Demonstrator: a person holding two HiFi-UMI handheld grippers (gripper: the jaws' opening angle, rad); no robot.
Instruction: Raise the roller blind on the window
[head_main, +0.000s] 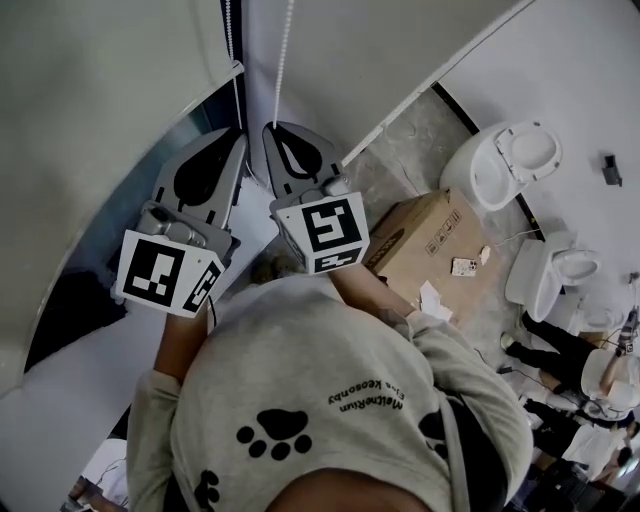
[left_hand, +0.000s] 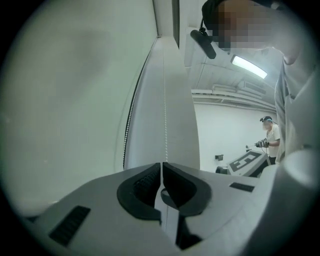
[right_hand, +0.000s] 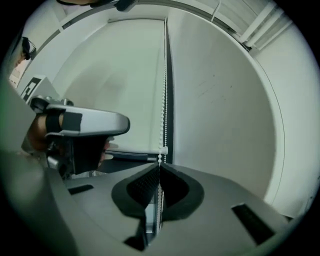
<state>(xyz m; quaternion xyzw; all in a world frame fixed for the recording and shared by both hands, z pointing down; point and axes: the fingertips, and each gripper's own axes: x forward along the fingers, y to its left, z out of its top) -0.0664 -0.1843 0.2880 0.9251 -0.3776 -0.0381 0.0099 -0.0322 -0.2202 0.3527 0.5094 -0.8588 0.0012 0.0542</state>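
Note:
The pale roller blind (head_main: 100, 90) covers the window at the upper left, its bottom bar (right_hand: 132, 149) a little above the dark sill. Two strands of its white bead chain (head_main: 284, 60) hang side by side at the blind's right edge. My left gripper (head_main: 238, 135) points at the left strand (left_hand: 165, 100) and is shut on it at the fingertips. Just to its right, my right gripper (head_main: 272, 130) is shut on the other strand (right_hand: 162, 100), which runs down between its black pads. Both grippers sit level, close together.
A white wall pillar (head_main: 400, 60) stands just right of the chain. On the floor to the right lie a cardboard box (head_main: 430, 240) and white toilets (head_main: 510, 160). Another person (left_hand: 271, 137) stands far off in the room.

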